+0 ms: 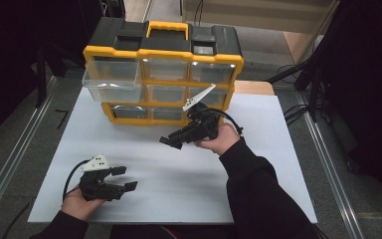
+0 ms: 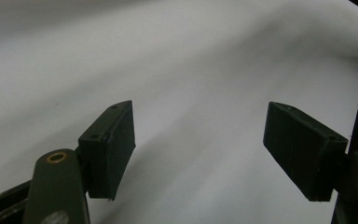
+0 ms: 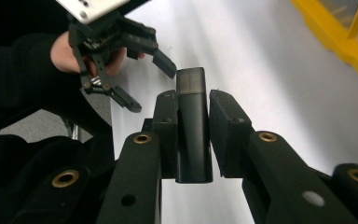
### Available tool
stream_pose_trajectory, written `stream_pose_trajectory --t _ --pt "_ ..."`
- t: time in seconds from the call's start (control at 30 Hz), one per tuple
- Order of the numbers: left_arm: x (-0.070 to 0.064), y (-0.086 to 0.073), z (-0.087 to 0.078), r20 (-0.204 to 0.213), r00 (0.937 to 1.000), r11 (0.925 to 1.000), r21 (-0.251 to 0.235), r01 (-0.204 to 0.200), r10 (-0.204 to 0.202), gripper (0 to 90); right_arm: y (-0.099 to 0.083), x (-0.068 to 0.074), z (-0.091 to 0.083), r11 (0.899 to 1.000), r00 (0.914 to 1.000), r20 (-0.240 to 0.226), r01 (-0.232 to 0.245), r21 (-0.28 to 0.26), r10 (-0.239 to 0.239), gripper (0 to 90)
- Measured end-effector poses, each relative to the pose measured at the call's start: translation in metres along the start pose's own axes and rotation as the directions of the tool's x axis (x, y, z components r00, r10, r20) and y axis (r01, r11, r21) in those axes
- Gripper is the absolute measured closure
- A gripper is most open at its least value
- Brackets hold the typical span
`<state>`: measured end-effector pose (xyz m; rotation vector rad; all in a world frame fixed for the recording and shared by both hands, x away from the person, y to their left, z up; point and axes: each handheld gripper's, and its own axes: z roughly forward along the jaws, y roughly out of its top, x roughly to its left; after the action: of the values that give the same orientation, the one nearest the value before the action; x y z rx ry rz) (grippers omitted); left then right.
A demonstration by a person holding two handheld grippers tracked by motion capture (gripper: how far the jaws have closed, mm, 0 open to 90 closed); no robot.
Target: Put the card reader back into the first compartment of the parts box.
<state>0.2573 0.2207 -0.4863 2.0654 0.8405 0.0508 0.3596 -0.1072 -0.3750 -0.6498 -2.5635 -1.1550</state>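
Landmark: yellow-and-black drawer organizer (image 1: 163, 64), standing at the far edge of the white board (image 1: 179, 169), black top and yellow handle up.

Open drawer: clear drawer (image 1: 110, 79) at the organizer's upper left, pulled out toward the person; its front lip overhangs the board. The other drawers sit flush.

Right gripper: right gripper (image 1: 171, 141) held just in front of the organizer's lower right drawers, pointing left across the board. In the right gripper view its jaws are nearly closed, clamped on both long sides of a small dark rectangular block (image 3: 193, 126). The block's upper end sticks out past the jaw tips.

Block position: off the board, in the air in front of the organizer, between the jaws.

Left gripper: left gripper (image 1: 124, 178) well away from the organizer, near the board's front left corner. The left gripper view (image 2: 200, 144) shows the jaws spread wide with bare white board between them, nothing held.

Open room: bare board between the two grippers and across the whole front strip below the organizer. The organizer's yellow frame edge (image 3: 340, 39) runs to the right of the clamped block, apart from it.

Board edges: near edge just past the left hand (image 1: 77, 204); dark floor and metal rails on either side.
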Motion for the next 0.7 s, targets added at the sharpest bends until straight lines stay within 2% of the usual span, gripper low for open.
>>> stream_pose_trajectory --t 0.37,0.7 --pt "0.000 0.000 0.000 -0.003 1.0000 1.0000 -0.003 0.002 -0.002 26.7 0.020 0.005 -0.022 1.000 0.9982 0.054 0.027 0.005 -0.028 71.3" --pt "0.000 0.000 0.000 -0.002 1.0000 1.0000 -0.001 0.004 -0.004 26.6 0.040 0.007 -0.038 0.999 0.9973 0.065 0.035 0.000 -0.035 71.3"
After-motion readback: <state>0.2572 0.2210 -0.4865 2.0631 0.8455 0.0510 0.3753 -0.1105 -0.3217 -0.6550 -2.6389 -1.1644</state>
